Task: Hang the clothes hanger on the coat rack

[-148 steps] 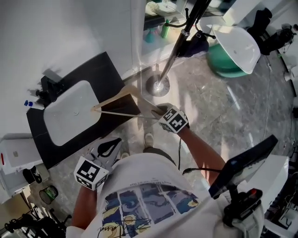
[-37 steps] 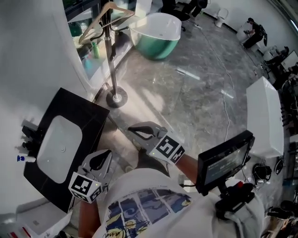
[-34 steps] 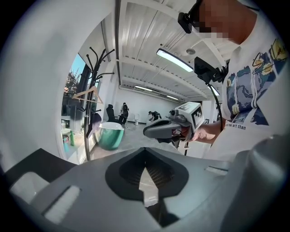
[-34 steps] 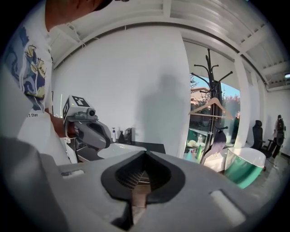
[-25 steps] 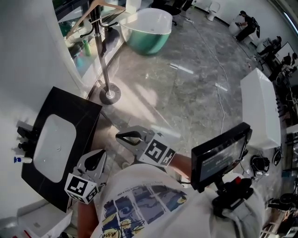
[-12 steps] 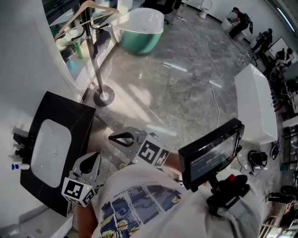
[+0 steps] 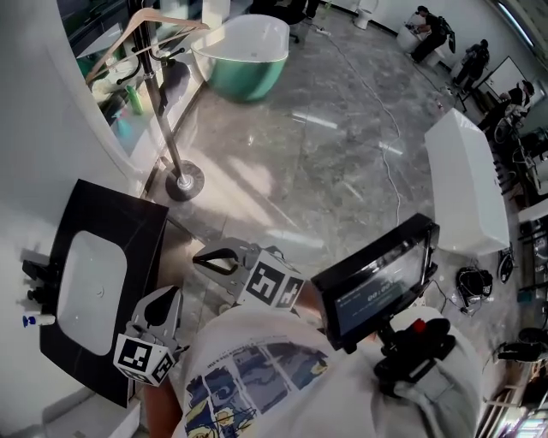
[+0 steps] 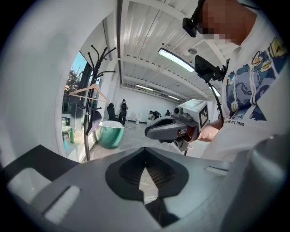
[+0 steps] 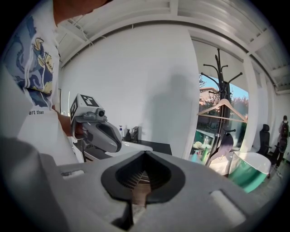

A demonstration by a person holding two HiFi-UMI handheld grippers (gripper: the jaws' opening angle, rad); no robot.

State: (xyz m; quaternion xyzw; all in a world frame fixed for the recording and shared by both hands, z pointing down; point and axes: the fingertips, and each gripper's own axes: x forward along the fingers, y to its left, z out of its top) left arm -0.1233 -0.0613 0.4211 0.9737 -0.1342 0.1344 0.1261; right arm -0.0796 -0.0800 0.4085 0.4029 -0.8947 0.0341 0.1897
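The wooden clothes hanger (image 7: 141, 21) hangs on a hook of the black coat rack (image 7: 163, 120) at the far upper left. It also shows in the left gripper view as hanger (image 8: 88, 93) on rack (image 8: 87, 122), and in the right gripper view as hanger (image 9: 222, 108) on rack (image 9: 219, 81). My right gripper (image 7: 199, 257) is held low by my body, well short of the rack, shut and empty. Beside it my left gripper (image 7: 171, 293) is also shut with nothing in it. Each gripper sees the other: right gripper (image 8: 152, 131), left gripper (image 9: 117, 146).
A black vanity with a white basin (image 7: 86, 282) stands at the left, with small bottles at its edge. A green and white bathtub (image 7: 244, 51) sits beyond the rack. A long white unit (image 7: 462, 197) stands at the right. A monitor (image 7: 377, 287) sits on my chest rig. People are far back.
Several seconds ago my right gripper held the hanger near the rack's pole; now the hanger hangs on the rack and that gripper is empty. Over the last second only the head view drifts.
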